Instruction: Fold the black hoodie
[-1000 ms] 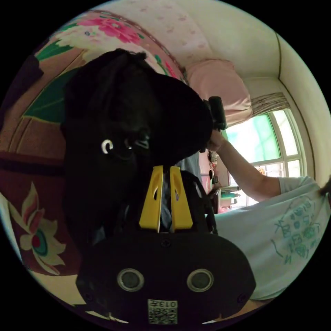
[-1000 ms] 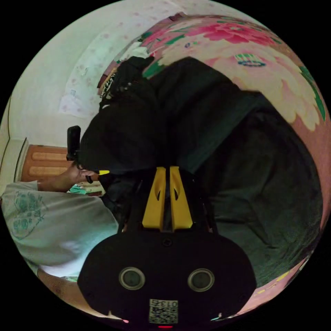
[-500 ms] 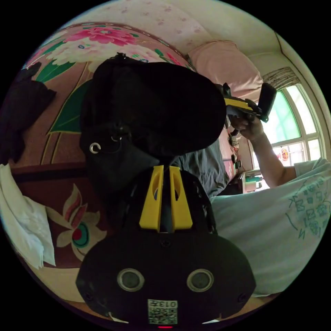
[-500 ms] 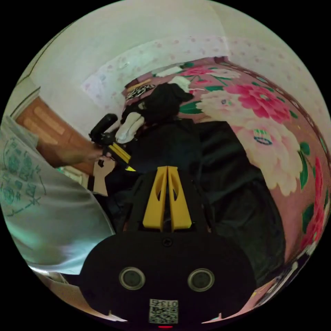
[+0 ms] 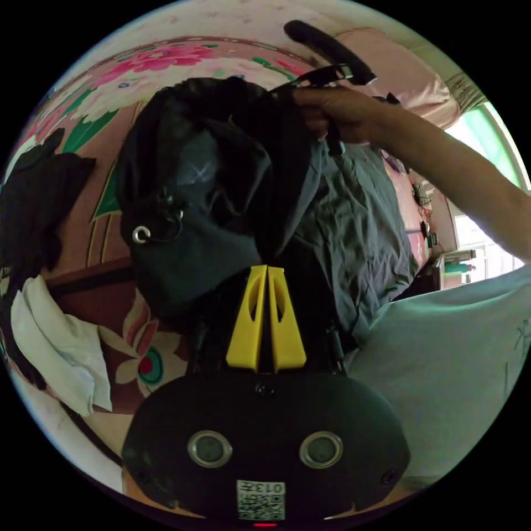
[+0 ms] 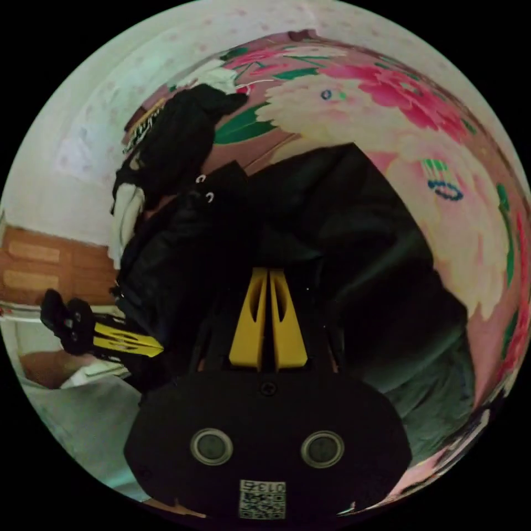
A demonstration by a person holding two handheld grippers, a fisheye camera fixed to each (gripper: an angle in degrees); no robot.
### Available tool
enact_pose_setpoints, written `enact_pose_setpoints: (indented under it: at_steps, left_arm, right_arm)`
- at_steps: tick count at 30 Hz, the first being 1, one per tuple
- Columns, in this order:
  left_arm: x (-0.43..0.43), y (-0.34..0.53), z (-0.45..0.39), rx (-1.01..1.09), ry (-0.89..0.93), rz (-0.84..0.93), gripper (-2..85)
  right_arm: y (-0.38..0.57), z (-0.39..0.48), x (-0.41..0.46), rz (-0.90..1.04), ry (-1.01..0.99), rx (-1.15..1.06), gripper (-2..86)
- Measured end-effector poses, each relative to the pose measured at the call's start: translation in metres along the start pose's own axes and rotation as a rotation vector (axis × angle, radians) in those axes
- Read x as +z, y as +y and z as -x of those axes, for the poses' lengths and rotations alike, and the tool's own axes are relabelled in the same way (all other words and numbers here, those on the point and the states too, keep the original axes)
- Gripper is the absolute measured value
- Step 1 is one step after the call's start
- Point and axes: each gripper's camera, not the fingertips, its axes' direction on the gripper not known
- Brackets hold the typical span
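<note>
The black hoodie hangs bunched over the floral bed, its hood with metal eyelets to the left and its grey inner side to the right. My left gripper has its yellow jaws shut on a hoodie edge. A hand holds the black handle of the other gripper at the hoodie's top edge. In the right gripper view, my right gripper is shut on the dark hoodie, and the left gripper grips the same garment at the lower left.
A pink floral bedspread lies under everything. A black garment and a white cloth lie at the bed's side, the black garment also in the right gripper view. The person's light shirt is close by. A wooden panel stands behind.
The hand with the right gripper has swung from beside the hoodie to above it in the left gripper view. The hoodie has turned, and its grey inside now faces out.
</note>
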Motion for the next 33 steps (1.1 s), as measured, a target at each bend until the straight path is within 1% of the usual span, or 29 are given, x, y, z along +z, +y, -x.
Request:
enact_pose_setpoints:
  at_steps: [1, 2, 3, 4, 5, 6, 7, 8, 9, 10, 13, 14, 15, 16, 18, 19, 20, 21, 23, 25, 26, 29, 31, 33]
  left_arm:
    - [-0.009, 0.002, -0.011, 0.021, -0.033, -0.041, -0.2]
    - [-0.027, 0.005, -0.034, 0.077, -0.112, -0.138, -0.2]
    - [-0.041, 0.007, -0.057, 0.148, -0.216, -0.230, -0.2]
    - [-0.046, 0.008, -0.068, 0.182, -0.276, -0.269, -0.3]
    - [-0.049, 0.006, -0.084, 0.229, -0.408, -0.324, -0.3]
    - [-0.045, 0.001, -0.095, 0.238, -0.536, -0.339, -0.3]
    - [-0.040, -0.002, -0.097, 0.240, -0.591, -0.324, -0.3]
    - [-0.027, -0.010, -0.100, 0.250, -0.661, -0.247, -0.3]
    - [-0.013, -0.017, -0.098, 0.252, -0.670, -0.140, -0.3]
    - [-0.007, -0.019, -0.097, 0.244, -0.656, -0.099, -0.2]
    - [0.012, -0.017, -0.089, 0.144, -0.542, 0.015, -0.3]
    - [0.017, -0.012, -0.086, 0.071, -0.486, 0.024, -0.3]
    - [0.020, -0.006, -0.084, 0.015, -0.417, 0.004, -0.3]
    - [0.021, -0.004, -0.083, -0.002, -0.385, -0.002, -0.3]
    - [0.008, 0.006, -0.090, -0.020, -0.330, -0.075, -0.3]
    - [0.003, 0.009, -0.092, -0.022, -0.329, -0.098, -0.3]
    - [-0.011, 0.017, -0.098, -0.034, -0.356, -0.166, -0.3]
    - [-0.026, 0.027, -0.103, -0.040, -0.397, -0.250, -0.2]
    - [-0.039, 0.040, -0.108, -0.027, -0.460, -0.319, 0.0]
    - [-0.040, 0.043, -0.111, 0.015, -0.520, -0.291, 0.3]
    - [-0.035, 0.042, -0.112, 0.085, -0.538, -0.244, 0.7]
    - [-0.015, 0.035, -0.113, 0.216, -0.589, -0.074, 2.7]
    - [-0.012, 0.034, -0.114, 0.262, -0.619, -0.067, 5.4]
    - [-0.008, 0.033, -0.113, 0.292, -0.613, -0.043, 7.5]
  right_arm:
    - [0.002, -0.001, -0.006, -0.013, -0.034, 0.021, 0.0]
    - [0.010, 0.005, -0.024, -0.074, -0.060, -0.009, 0.0]
    - [0.019, 0.017, -0.044, -0.136, -0.049, -0.063, -0.1]
    - [0.024, 0.023, -0.054, -0.162, -0.039, -0.086, -0.1]
    - [0.034, 0.035, -0.074, -0.231, -0.006, -0.119, -0.1]
    - [0.044, 0.048, -0.089, -0.301, 0.041, -0.150, -0.2]
    - [0.047, 0.055, -0.093, -0.325, 0.071, -0.164, -0.2]
    - [0.049, 0.067, -0.096, -0.335, 0.142, -0.194, -0.1]
    - [0.049, 0.078, -0.091, -0.320, 0.217, -0.231, -0.1]
    - [0.048, 0.083, -0.087, -0.311, 0.247, -0.248, -0.1]
    - [0.041, 0.099, -0.061, -0.259, 0.319, -0.296, 0.0]
    - [0.035, 0.099, -0.045, -0.188, 0.363, -0.280, 0.0]
    - [0.029, 0.093, -0.022, -0.065, 0.377, -0.261, 0.1]
    - [0.027, 0.088, -0.011, -0.002, 0.369, -0.255, 0.1]
    - [0.030, 0.079, -0.012, -0.021, 0.298, -0.209, 0.1]
    - [0.029, 0.079, -0.017, -0.012, 0.281, -0.188, 0.1]
    - [0.032, 0.083, -0.031, -0.042, 0.276, -0.197, 0.0]
    - [0.040, 0.091, -0.049, -0.111, 0.294, -0.221, 0.0]
    - [0.054, 0.103, -0.075, -0.203, 0.290, -0.242, 0.1]
    - [0.069, 0.117, -0.094, -0.271, 0.253, -0.268, 0.3]
    - [0.077, 0.128, -0.099, -0.293, 0.216, -0.299, 0.5]
    - [0.089, 0.162, -0.091, -0.260, 0.141, -0.434, 2.0]
    - [0.090, 0.177, -0.079, -0.222, 0.142, -0.470, 4.8]
    - [0.083, 0.183, -0.063, -0.152, 0.100, -0.433, 7.9]
